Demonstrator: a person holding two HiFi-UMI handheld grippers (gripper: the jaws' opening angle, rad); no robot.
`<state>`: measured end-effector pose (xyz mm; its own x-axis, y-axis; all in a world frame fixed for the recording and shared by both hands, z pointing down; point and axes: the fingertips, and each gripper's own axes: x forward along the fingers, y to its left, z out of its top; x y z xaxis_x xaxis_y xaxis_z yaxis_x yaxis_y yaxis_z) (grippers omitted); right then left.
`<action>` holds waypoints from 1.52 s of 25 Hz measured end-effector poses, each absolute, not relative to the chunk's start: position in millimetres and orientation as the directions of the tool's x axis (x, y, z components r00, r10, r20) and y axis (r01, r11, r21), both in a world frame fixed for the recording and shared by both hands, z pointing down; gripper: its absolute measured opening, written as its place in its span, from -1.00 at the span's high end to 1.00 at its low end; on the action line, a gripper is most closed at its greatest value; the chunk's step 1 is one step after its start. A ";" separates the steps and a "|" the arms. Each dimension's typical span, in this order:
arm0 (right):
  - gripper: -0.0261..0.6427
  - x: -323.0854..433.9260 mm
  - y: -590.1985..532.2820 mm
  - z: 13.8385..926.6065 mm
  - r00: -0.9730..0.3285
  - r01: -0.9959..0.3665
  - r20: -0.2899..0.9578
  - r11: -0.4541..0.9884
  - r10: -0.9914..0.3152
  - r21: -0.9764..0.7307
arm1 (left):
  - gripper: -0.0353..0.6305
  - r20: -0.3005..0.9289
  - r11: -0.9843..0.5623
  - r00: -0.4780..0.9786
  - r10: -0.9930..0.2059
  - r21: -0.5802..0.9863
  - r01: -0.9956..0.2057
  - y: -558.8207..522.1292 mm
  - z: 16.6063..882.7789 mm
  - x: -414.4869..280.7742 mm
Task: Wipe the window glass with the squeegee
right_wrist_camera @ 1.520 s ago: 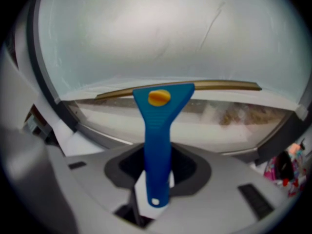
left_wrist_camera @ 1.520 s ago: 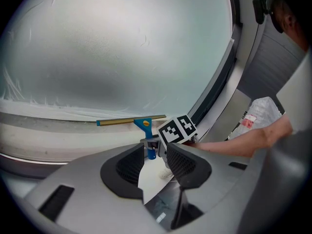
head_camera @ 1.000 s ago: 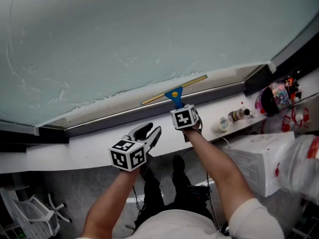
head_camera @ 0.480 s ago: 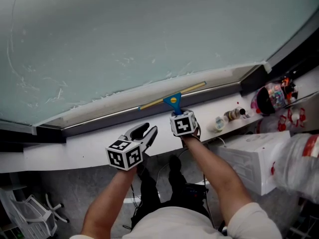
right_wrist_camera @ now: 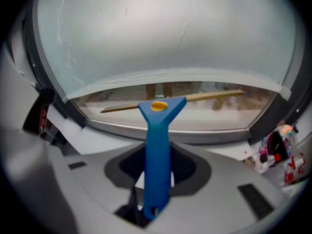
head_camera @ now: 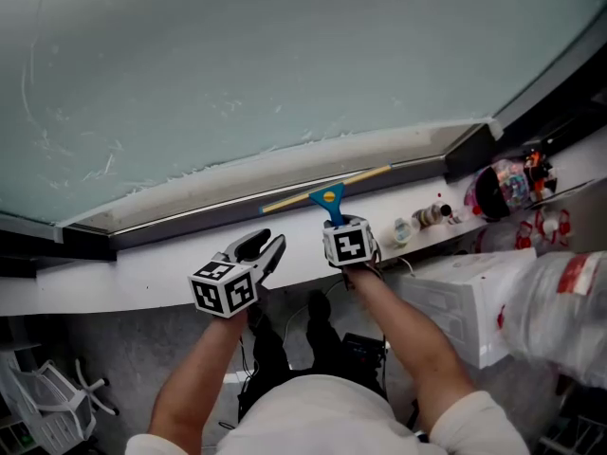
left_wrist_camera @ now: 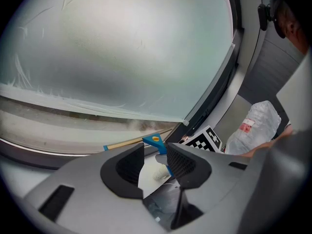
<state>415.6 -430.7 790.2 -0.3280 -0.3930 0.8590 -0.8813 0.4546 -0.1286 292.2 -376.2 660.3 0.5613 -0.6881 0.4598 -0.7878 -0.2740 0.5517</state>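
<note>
While the squeegee (head_camera: 329, 198) rests its blade crosswise near the bottom edge of the window glass (head_camera: 285, 64), its blue handle runs straight back into the right gripper (head_camera: 339, 224) (jaws clamped on it). The left gripper (head_camera: 268, 245), parted and empty, hangs just to the left.

I face a broad frosted pale grey-green window pane (head_camera: 285, 64), evenly lit, streaked with fine scratches towards its left and ragged along its lower edge above a clearer strip. It is set in a dark metal frame (head_camera: 171, 229) whose bottom rail runs just above a long white sill (head_camera: 114, 282). Below the sill lies a grey speckled floor (head_camera: 133, 349) with a white wire rack (head_camera: 43, 401) at my far left, while to my right a white cardboard box (head_camera: 455, 301) sits beside a crinkled white plastic bag (head_camera: 560, 311), and a few small jars (head_camera: 432, 214) stand on the sill.
</note>
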 end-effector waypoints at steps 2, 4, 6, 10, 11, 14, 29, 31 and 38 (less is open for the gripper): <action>0.49 423.8 -424.0 784.6 -0.326 -0.882 0.860 0.454 -0.392 -0.128 | 0.39 0.448 -0.267 0.553 -0.702 0.554 -0.789 -371.5 654.8 293.4; 0.49 430.9 -417.6 777.7 -0.331 -0.883 0.859 0.450 -0.391 -0.135 | 0.40 0.437 -0.256 0.541 -0.719 0.556 -0.790 -366.2 649.0 293.4; 0.49 435.5 -413.3 770.2 -0.344 -0.880 0.852 0.451 -0.393 -0.148 | 0.40 0.429 -0.241 0.524 -0.736 0.557 -0.795 -361.2 644.3 292.1; 0.49 448.7 -403.3 758.5 -0.347 -0.875 0.850 0.464 -0.397 -0.141 | 0.40 0.420 -0.213 0.494 -0.761 0.559 -0.802 -348.0 638.0 290.4; 0.49 451.9 -401.5 755.3 -0.348 -0.873 0.848 0.469 -0.399 -0.138 | 0.39 0.419 -0.206 0.487 -0.766 0.558 -0.804 -343.8 637.1 289.5; 0.49 460.6 -398.1 745.9 -0.359 -0.869 0.838 0.476 -0.412 -0.138 | 0.40 0.427 -0.182 0.462 -0.777 0.551 -0.815 -330.1 636.0 284.3; 0.49 482.3 -347.2 716.8 -0.411 -0.857 0.819 0.476 -0.401 -0.197 | 0.39 0.405 -0.142 0.390 -0.827 0.522 -0.841 -258.5 597.9 267.7; 0.49 479.6 -342.8 707.6 -0.426 -0.849 0.807 0.489 -0.409 -0.200 | 0.40 0.396 -0.141 0.383 -0.835 0.519 -0.843 -250.4 593.3 266.2; 0.49 467.9 -319.2 675.8 -0.456 -0.841 0.768 0.501 -0.450 -0.206 | 0.40 0.371 -0.171 0.397 -0.839 0.514 -0.841 -226.4 580.4 257.9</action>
<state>467.9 -319.2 675.8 -0.4563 -0.4499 0.7677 -0.8407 0.5008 -0.2061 257.9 -226.4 580.4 0.3975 -0.8394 0.3706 -0.8405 -0.1710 0.5141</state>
